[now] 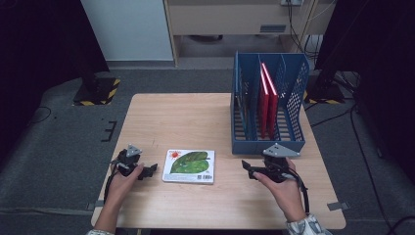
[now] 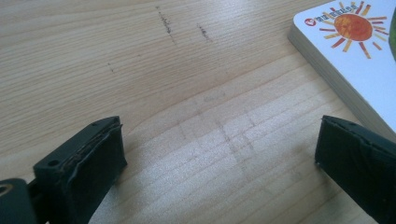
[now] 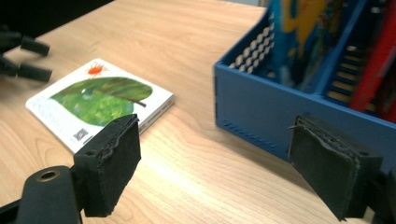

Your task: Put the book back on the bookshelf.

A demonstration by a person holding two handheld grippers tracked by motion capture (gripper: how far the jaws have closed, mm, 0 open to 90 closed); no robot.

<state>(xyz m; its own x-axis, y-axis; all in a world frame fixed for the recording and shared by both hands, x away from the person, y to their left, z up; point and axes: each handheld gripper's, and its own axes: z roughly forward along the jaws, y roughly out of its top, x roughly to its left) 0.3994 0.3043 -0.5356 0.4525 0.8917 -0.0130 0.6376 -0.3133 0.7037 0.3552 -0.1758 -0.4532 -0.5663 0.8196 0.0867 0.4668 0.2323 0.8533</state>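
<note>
1. A thick white board book with a green leaf and an orange sun on its cover [image 1: 189, 166] lies flat on the light wooden table [image 1: 195, 117], between the two sets of fingers and touched by neither.
2. The left gripper [image 1: 149, 170] sits just beside the book's sun-marked corner. In the left gripper view its black fingers [image 2: 84, 158] stand wide apart over bare wood and hold nothing; the book's edge [image 2: 345, 60] lies just beyond the farther finger.
3. The right gripper [image 1: 246, 167] rests on the book's other side, a little apart from it. In the right gripper view its fingers [image 3: 109, 163] are spread wide and empty, with the book [image 3: 100, 100] ahead of one finger.
4. A blue perforated plastic file rack [image 1: 269, 142] stands just beyond the right fingers; its front wall [image 3: 261, 116] shows ahead of the other finger.
5. Red books [image 1: 268, 98] stand upright in the rack's middle compartment.
</note>
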